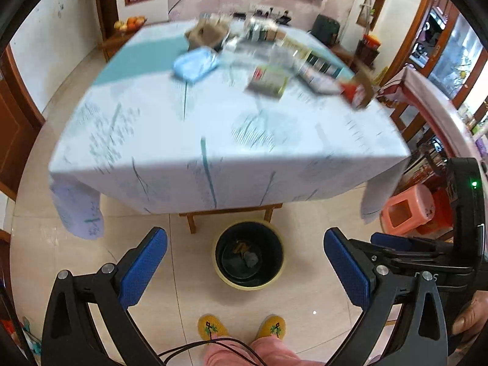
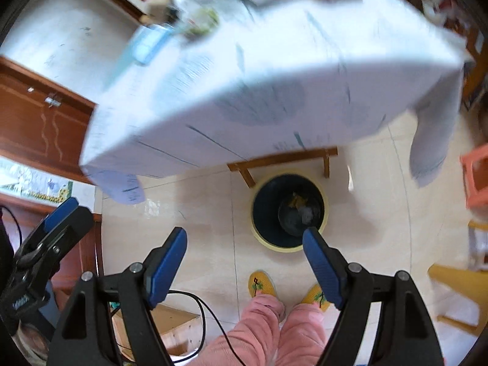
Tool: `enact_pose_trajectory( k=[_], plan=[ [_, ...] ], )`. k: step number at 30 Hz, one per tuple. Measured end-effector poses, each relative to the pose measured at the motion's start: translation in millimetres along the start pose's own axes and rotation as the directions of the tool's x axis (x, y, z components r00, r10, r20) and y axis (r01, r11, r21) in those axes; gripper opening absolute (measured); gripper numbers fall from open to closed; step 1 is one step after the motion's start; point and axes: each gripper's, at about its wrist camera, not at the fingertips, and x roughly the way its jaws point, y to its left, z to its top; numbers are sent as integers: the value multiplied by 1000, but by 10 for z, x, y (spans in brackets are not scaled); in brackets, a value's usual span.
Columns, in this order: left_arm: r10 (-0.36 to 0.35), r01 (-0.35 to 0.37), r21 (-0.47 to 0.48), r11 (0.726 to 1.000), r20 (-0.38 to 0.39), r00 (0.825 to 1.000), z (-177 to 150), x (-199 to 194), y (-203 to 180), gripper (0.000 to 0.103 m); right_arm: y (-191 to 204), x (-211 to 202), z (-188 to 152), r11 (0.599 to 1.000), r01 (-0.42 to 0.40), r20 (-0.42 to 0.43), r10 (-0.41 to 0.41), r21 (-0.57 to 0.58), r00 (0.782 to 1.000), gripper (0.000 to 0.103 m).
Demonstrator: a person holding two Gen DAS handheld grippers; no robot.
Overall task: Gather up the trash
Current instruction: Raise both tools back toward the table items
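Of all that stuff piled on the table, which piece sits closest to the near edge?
The greenish flat packet with a red patch, lying apart from the heap; the soft light-blue packet and the boxes lie further back.

Two wrist cameras, both raised and angled steeply down over the floor in front of the table.

The left wrist camera looked down past its gripper (image 1: 245, 267) at the bin (image 1: 248, 255) on the floor and across the whole top of the table (image 1: 213, 140) to the far wall, seen squarely. The right wrist camera faced the same way from just to the right, rolled so the table (image 2: 274, 85) sat tilted and nearer, with its gripper (image 2: 245, 267) low in frame. Both views shared the bin (image 2: 289, 210), the table's near edge, the slippers (image 1: 242, 326) and each other's gripper at the side.
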Motion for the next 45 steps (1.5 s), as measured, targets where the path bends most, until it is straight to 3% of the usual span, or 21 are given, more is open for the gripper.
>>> enact_pose_trajectory(
  k=[5, 9, 16, 20, 25, 31, 38, 45],
  plan=[
    [1, -5, 31, 1000, 99, 995, 123, -662, -221, 102, 228, -636, 42, 996, -9, 95, 17, -87, 995, 79],
    [5, -13, 44, 999, 196, 981, 259, -1119, -335, 102, 380, -993, 38, 989, -7, 173, 33, -149, 984, 79],
    [32, -45, 39, 998, 288, 957, 567, -1506, -459, 102, 714, -1443, 228, 957, 11, 299, 79, -288, 951, 79],
    [51, -66, 39, 997, 289, 956, 739, -1549, -459, 102, 798, -1514, 463, 944, 24, 343, 96, -329, 934, 79],
    [77, -96, 59, 994, 261, 962, 994, -1376, -364, 101, 871, -1370, 857, 924, 47, 364, 103, -379, 926, 79],
    [91, -125, 132, 983, 240, 967, 1414, -895, -156, 100, 924, -816, 1370, 909, 57, 295, 74, -414, 953, 79],
    [48, -76, 237, 969, 119, 992, 1927, -1, 299, 100, 875, 75, 1877, 880, 99, 183, -15, -464, 983, 79],
    [9, -7, 258, 966, -7, 1000, 2291, 812, 823, 98, 777, 785, 2206, 864, 141, 94, -109, -484, 990, 79]
  ],
)
